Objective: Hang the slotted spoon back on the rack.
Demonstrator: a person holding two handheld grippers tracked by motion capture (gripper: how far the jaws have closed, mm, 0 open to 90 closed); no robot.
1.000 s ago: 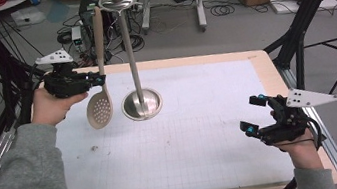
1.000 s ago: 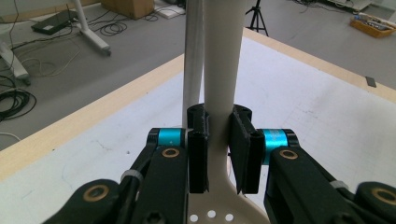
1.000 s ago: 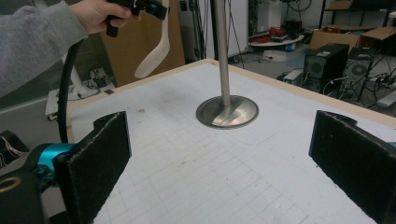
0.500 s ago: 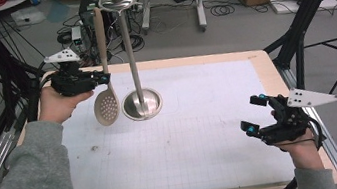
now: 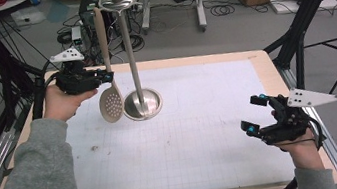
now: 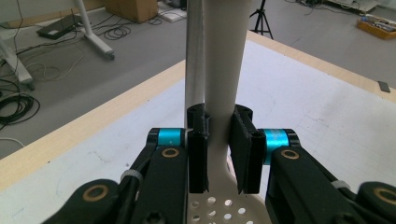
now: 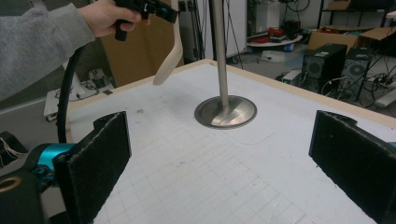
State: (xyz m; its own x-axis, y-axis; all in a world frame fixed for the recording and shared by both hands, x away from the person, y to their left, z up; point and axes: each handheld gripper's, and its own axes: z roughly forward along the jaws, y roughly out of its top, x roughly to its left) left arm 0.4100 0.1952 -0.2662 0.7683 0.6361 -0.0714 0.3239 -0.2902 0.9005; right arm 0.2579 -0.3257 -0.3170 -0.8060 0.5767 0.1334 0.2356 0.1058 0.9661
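The left gripper (image 5: 105, 77) is pinched on the neck of the slotted spoon (image 5: 110, 102), pads (image 6: 198, 149) pressing the pale handle from both sides just above the perforated bowl, as the left gripper view makes plain. The spoon hangs upright, clear of the table (image 5: 203, 135), its handle running up alongside the steel post of the utensil stand (image 5: 135, 69), with the bowl just beside the stand's round base. The handle's tip reaches up to the ring at the top of the stand; from the high view it is hard to tell whether it is caught on a hook there or merely beside it. So the step in hand looks like hanging the spoon on the stand, or lifting it off. If hanging, the next move calls for a small, steady shift to seat the handle's end on a hook before the pads let go, keeping the bowl from knocking the post. The right gripper (image 5: 255, 112) hovers at the table's near right corner, jaws spread wide and empty, well apart from the stand.
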